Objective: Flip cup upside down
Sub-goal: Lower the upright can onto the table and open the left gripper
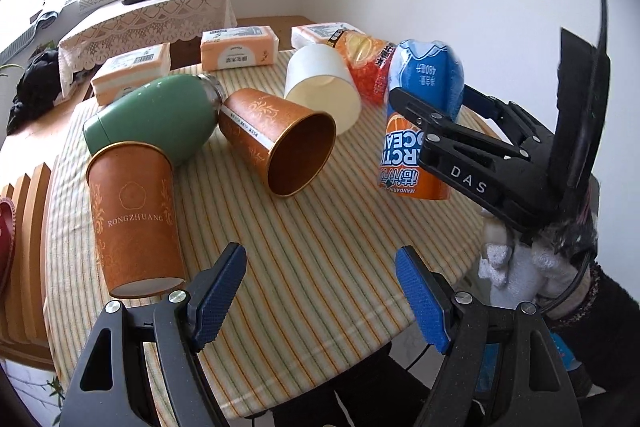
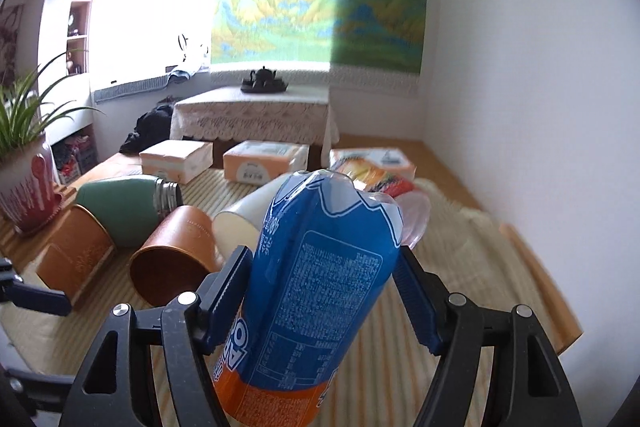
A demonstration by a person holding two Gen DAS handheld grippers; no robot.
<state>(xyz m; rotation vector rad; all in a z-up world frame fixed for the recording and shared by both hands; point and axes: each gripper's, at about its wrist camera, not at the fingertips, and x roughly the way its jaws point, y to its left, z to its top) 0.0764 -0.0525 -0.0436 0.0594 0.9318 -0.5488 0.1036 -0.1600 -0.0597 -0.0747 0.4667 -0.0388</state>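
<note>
My right gripper [image 2: 324,291] is shut on a blue and orange drink bottle [image 2: 316,291], held upside down above the striped table; it also shows in the left wrist view [image 1: 420,119] with the right gripper [image 1: 436,107] around it. My left gripper [image 1: 320,291] is open and empty, low over the table's near edge. An orange paper cup [image 1: 134,215] stands upside down at the left. A second orange cup [image 1: 280,139] lies on its side, mouth toward me. A white cup [image 1: 324,87] lies on its side behind it.
A green flask [image 1: 156,115] lies on its side behind the orange cups. Tissue packs [image 1: 238,49] and a snack bag [image 1: 366,65] sit at the table's far edge. A potted plant [image 2: 24,163] stands at the left. A white wall is close on the right.
</note>
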